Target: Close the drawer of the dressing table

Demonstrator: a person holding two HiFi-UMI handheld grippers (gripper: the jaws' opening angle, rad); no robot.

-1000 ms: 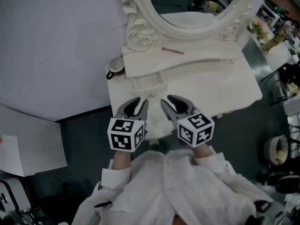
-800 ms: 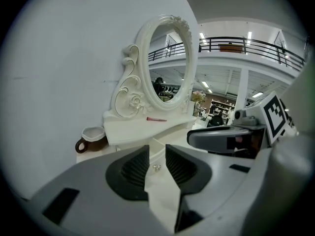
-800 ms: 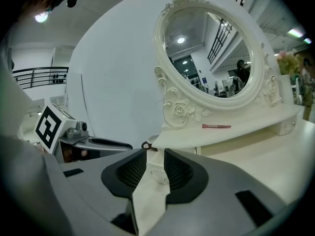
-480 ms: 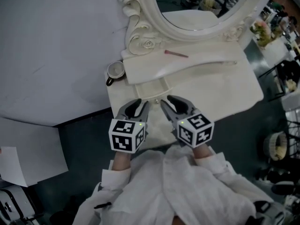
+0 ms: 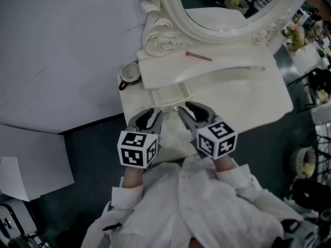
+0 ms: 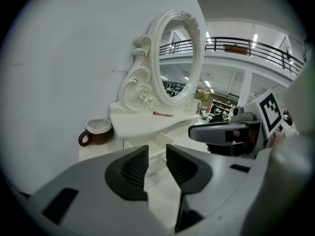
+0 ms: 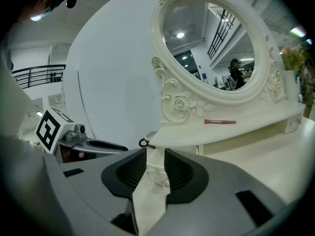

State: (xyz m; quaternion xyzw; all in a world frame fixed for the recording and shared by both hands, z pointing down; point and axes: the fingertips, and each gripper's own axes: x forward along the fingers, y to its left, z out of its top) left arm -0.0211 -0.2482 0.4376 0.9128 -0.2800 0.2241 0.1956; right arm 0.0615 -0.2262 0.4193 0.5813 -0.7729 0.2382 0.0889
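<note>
The white dressing table (image 5: 243, 99) has a small drawer (image 5: 168, 94) pulled out from under its raised shelf. A small knob (image 7: 166, 183) sits on the drawer front. My left gripper (image 5: 154, 112) hovers just in front of the drawer's left half. Its jaws stand a little apart with nothing between them, and the drawer (image 6: 158, 149) shows through the gap. My right gripper (image 5: 186, 109) is beside it, at the drawer's right corner. That gripper (image 7: 155, 162) is open too, and the drawer front and knob show past its pads without being pinched.
A brown cup (image 5: 129, 73) stands at the table's back left corner. A pink brush (image 5: 199, 56) lies on the shelf below the oval mirror (image 5: 232, 4). A pale wall panel (image 5: 62, 50) rises at left. Paper sheets (image 5: 31, 159) lie on the dark floor.
Both grippers have edged forward and slightly down toward the drawer front. Their jaw gaps look the same.
</note>
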